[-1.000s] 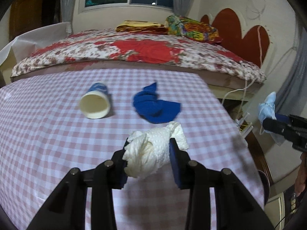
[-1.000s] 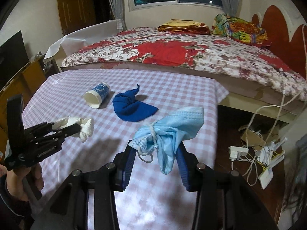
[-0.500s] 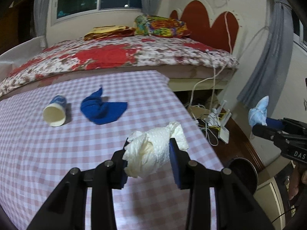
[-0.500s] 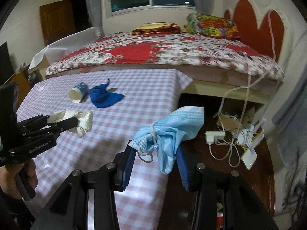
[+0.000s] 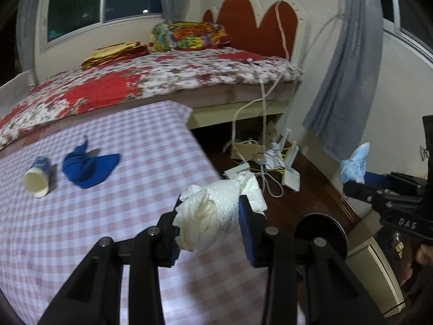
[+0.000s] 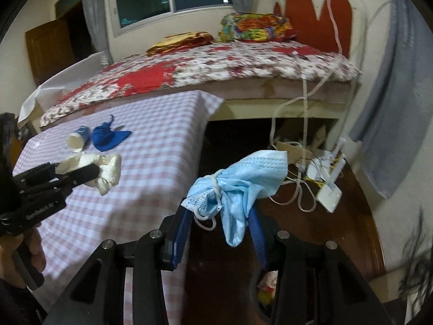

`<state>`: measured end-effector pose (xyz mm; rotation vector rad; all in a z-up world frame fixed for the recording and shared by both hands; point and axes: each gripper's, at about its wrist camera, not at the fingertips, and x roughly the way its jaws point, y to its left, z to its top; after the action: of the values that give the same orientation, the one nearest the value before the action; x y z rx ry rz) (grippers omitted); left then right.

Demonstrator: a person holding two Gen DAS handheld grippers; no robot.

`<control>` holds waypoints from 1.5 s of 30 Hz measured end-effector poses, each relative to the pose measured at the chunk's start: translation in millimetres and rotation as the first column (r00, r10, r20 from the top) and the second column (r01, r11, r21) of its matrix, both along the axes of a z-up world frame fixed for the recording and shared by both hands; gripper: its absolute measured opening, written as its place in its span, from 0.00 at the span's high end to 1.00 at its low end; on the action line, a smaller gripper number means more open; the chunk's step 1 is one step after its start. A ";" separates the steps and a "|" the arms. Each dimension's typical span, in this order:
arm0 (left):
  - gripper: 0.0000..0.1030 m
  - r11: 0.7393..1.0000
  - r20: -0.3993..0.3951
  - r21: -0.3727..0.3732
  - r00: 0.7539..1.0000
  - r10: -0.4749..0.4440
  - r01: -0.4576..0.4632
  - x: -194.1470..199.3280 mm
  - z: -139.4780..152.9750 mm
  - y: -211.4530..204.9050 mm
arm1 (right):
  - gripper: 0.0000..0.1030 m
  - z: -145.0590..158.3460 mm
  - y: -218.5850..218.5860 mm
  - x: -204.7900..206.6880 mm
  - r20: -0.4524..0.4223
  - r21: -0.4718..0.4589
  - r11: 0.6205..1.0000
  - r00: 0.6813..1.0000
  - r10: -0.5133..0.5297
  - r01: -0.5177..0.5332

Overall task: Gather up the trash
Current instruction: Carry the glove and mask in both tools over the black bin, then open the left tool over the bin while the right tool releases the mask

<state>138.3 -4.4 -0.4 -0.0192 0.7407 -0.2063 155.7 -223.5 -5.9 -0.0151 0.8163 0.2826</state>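
Note:
My left gripper (image 5: 209, 216) is shut on a crumpled white paper towel (image 5: 213, 211), held above the right edge of the checked table (image 5: 108, 216). My right gripper (image 6: 220, 222) is shut on a crumpled light-blue face mask (image 6: 238, 181), held past the table's edge over the dark floor. A paper cup (image 5: 36, 178) lies on its side on the table beside a blue cloth (image 5: 88, 168). A dark round bin (image 5: 322, 233) shows below, just right of my left gripper. In the right wrist view the left gripper (image 6: 89, 173) with its paper towel (image 6: 105, 168) sits at the left.
A bed (image 5: 151, 81) with a floral cover stands beyond the table. Cables and white power adapters (image 5: 284, 168) lie on the wooden floor between bed and wall. A grey curtain (image 5: 349, 75) hangs at the right. A pale box (image 5: 379, 270) stands beside the bin.
Both grippers have swung to the right, off the middle of the table toward its right edge and the floor, each keeping its grip. The bin has come into the left wrist view.

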 end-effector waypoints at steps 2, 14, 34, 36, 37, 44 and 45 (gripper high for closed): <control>0.63 1.000 -0.003 0.005 1.000 -0.025 0.025 0.3 -0.4 -12.4 | 0.57 -5.2 -14.5 -3.2 -0.011 -0.002 1.000 1.000 -0.029 0.029; 0.63 0.992 -0.032 0.004 0.991 -0.129 0.129 -2.4 -6.8 -71.1 | 0.57 -24.3 -73.8 -20.1 -0.053 -0.017 0.992 0.990 -0.129 0.128; 0.63 0.952 -0.152 0.035 0.943 -0.296 0.305 -10.2 -44.0 -176.9 | 0.57 -73.3 -148.0 -55.1 -0.138 -0.033 0.980 0.970 -0.199 0.197; 0.63 0.946 -0.187 0.036 0.932 -0.310 0.322 -8.1 -55.3 -190.4 | 0.57 -85.1 -153.7 -57.0 -0.152 -0.048 0.981 0.969 -0.193 0.188; 0.63 0.942 -0.210 0.037 0.924 -0.320 0.335 -6.0 -61.0 -199.3 | 0.57 -89.9 -154.7 -56.5 -0.158 -0.054 0.982 0.969 -0.190 0.184; 0.63 0.915 -0.317 0.047 0.875 -0.366 0.400 1.8 -96.9 -243.6 | 0.57 -134.5 -166.2 -52.2 -0.242 -0.083 0.984 0.955 -0.171 0.155; 0.63 0.916 -0.335 0.041 0.869 -0.363 0.399 3.3 -102.7 -245.4 | 0.57 -138.8 -166.9 -51.3 -0.248 -0.087 0.985 0.954 -0.169 0.152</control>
<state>141.6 -249.8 -103.1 0.2053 1.0805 -0.5518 104.4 -390.4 -144.7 0.0255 1.0770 0.1035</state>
